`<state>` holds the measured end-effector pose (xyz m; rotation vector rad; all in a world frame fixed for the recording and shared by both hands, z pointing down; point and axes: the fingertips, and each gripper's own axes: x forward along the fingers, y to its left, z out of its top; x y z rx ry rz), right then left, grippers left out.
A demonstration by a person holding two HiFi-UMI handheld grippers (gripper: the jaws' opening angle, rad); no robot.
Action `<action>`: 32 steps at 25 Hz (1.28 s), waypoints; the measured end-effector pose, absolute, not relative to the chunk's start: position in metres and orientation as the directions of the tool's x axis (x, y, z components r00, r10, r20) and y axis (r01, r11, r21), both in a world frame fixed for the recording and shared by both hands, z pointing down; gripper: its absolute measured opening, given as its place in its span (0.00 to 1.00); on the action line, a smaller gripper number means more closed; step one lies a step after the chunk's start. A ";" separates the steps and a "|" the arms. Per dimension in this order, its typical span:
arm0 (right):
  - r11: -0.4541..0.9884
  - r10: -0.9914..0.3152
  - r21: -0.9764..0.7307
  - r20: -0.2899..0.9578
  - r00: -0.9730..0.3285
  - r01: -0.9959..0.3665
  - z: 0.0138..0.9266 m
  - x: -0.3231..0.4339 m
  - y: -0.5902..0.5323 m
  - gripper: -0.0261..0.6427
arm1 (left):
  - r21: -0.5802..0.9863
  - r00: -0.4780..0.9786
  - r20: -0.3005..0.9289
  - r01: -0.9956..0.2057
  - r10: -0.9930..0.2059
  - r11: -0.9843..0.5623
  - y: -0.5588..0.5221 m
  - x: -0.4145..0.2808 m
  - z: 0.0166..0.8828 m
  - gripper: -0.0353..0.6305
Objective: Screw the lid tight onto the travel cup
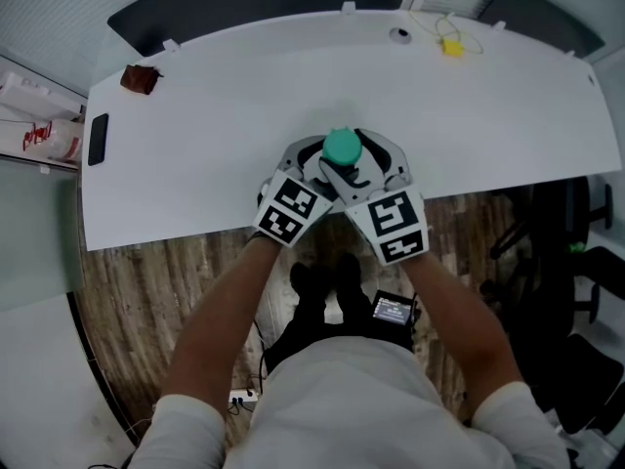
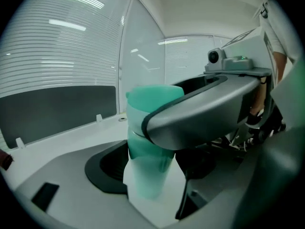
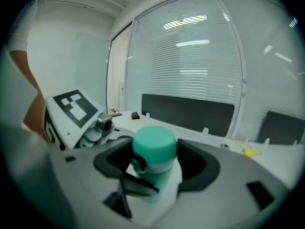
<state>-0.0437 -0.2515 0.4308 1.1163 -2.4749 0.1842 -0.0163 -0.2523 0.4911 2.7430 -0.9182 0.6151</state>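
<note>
The travel cup stands near the front edge of the white table (image 1: pixel 195 164). Its teal lid (image 1: pixel 342 147) sits on top of a pale translucent body (image 2: pixel 148 173). Both grippers close in on it from my side. My left gripper (image 2: pixel 151 168) is shut on the cup body, with dark pads against both sides. My right gripper (image 3: pixel 155 162) is shut on the teal lid (image 3: pixel 154 147), higher up, and its grey jaw crosses in front of the lid in the left gripper view. A black strap (image 3: pixel 138 178) hangs from the lid.
A black phone (image 1: pixel 98 138) lies at the table's left edge and a brown object (image 1: pixel 140 78) at the far left corner. A yellow item (image 1: pixel 451 47) and a round grommet (image 1: pixel 399 35) are at the back. A dark chair (image 1: pixel 571 252) stands to the right.
</note>
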 end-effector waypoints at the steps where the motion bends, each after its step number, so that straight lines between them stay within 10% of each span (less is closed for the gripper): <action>1: 0.650 -0.702 0.051 0.422 -0.573 -0.758 0.431 -0.044 -0.253 0.49 | 0.041 0.712 0.437 -0.626 -0.549 -0.779 -0.253 -0.017 0.491 0.54; 32: 0.654 -0.691 0.048 0.443 -0.571 -0.755 0.436 -0.039 -0.250 0.50 | 0.227 0.708 0.376 -0.696 -0.598 -0.681 -0.219 -0.055 0.476 0.54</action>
